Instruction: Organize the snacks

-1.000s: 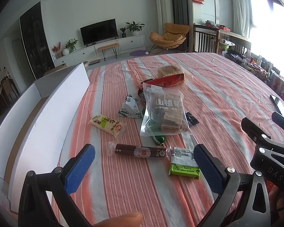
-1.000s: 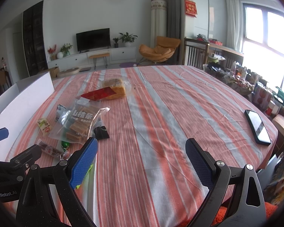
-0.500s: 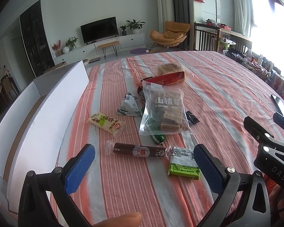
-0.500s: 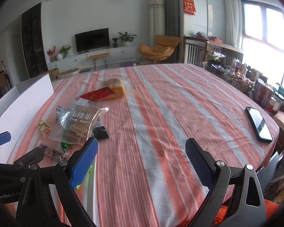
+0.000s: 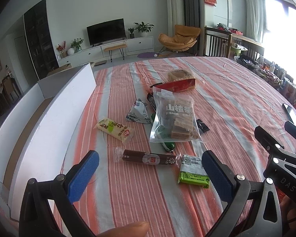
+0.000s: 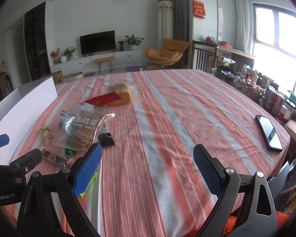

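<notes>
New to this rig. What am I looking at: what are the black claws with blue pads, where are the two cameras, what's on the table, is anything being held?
No robot arm here. A person holds one hand-held gripper in each hand, and each carries a fisheye camera that looks forward along its two fingers. So one picture is the left hand-held gripper, the other the right hand-held gripper; the blue pads are their fingertips.

Both stand open over the striped tablecloth and hold nothing.

On the cloth, in the left view: a brown stick snack, a green packet, a yellow packet, a triangular pouch, a clear bag of brown bars and wrapped bread. A white box stands along the left edge, and a phone lies far right.
</notes>
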A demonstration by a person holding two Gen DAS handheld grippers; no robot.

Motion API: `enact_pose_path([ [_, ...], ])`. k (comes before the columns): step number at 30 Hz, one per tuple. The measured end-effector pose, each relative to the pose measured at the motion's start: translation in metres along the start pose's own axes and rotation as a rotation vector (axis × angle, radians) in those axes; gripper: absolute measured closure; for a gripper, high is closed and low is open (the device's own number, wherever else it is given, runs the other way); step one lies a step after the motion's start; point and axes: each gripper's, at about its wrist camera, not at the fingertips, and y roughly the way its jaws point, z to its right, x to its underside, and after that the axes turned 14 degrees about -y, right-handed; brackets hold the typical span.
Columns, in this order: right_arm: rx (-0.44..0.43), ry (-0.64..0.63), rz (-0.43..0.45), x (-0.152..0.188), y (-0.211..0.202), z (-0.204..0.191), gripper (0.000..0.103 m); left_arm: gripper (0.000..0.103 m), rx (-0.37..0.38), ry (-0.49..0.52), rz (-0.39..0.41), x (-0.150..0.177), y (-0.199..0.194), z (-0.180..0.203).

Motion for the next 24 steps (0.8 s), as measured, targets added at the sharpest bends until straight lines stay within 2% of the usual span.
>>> enact_pose_path([
  [24, -0.001, -0.003, 0.003, 0.0009, -0.0016, -0.0015, 0.007, 0.0, -0.007, -0.006, -0.01, 0.001, 0.0027, -0.0019],
])
